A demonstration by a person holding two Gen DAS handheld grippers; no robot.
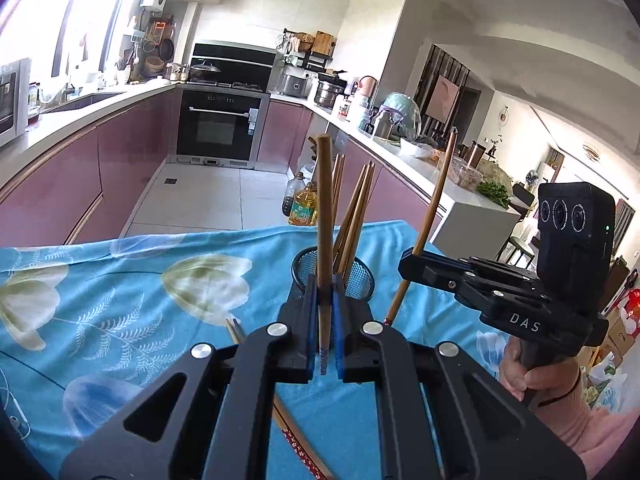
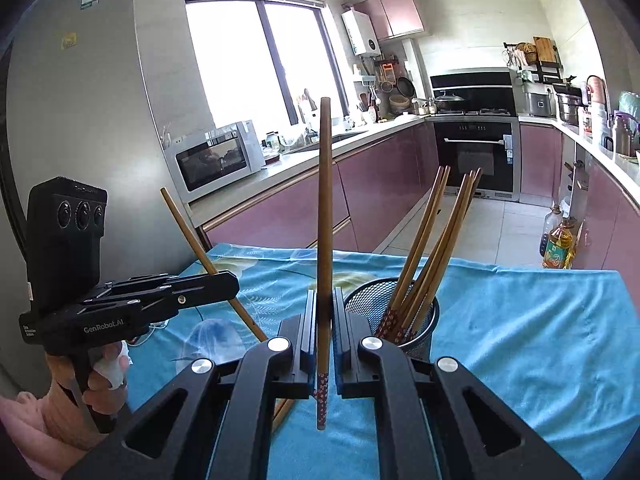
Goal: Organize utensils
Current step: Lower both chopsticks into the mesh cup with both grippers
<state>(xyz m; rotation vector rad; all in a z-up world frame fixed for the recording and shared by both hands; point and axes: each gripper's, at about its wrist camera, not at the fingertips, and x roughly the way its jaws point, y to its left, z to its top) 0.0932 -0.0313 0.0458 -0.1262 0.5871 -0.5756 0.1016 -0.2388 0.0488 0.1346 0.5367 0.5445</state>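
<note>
Fingers (image 2: 308,332) pinching chopstick (image 2: 324,216), mesh cup (image 2: 424,320) holding chopsticks (image 2: 432,240)

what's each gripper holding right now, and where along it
Each holds one wooden chopstick, upright, clamped near its patterned lower end: the left gripper its chopstick, the right gripper its chopstick.

A home kitchen here: mauve cabinets (image 2: 280,216) run in a U under pale counters, a built-in oven (image 1: 218,126) sits below a gas hob with a lidded wok (image 2: 449,100). There's a microwave (image 2: 218,156) by the window (image 2: 256,60), a tall grey fridge (image 2: 92,92), a water heater (image 2: 362,34) on the wall, oil bottles (image 1: 302,202) on the tiled floor.
</note>
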